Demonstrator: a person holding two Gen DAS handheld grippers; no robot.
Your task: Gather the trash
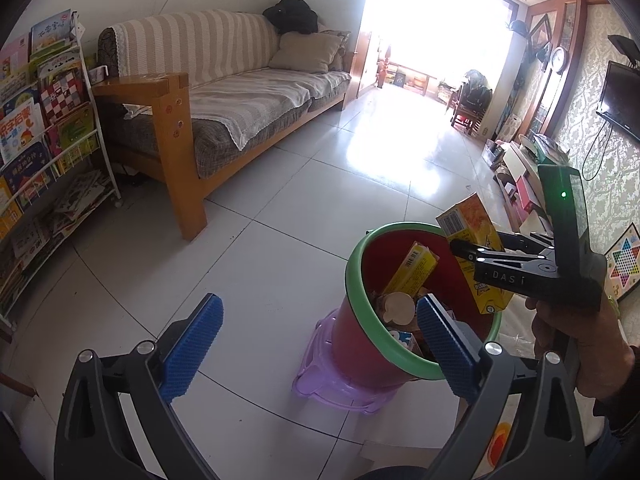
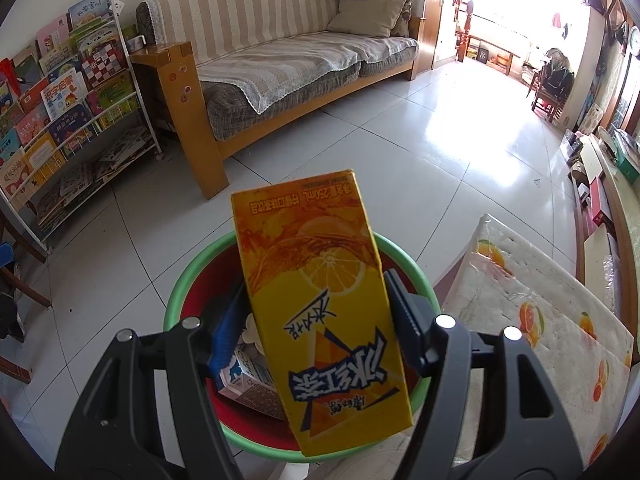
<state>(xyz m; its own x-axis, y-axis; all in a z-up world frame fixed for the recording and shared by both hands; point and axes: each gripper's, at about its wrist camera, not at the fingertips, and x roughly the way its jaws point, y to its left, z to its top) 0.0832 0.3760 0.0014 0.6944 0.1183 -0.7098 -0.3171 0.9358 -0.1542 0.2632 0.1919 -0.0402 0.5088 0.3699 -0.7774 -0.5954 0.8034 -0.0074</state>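
Cartons in red bin

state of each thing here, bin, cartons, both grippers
bin: upright on a purple stool, partly full
yellow carton: clamped, held over the bin
second carton: inside the bin, leaning
left hand-held gripper: open, empty
right hand-held gripper: shut on the yellow carton

Glossy tiled floor; wooden sofa frame; glossy cardboard carton
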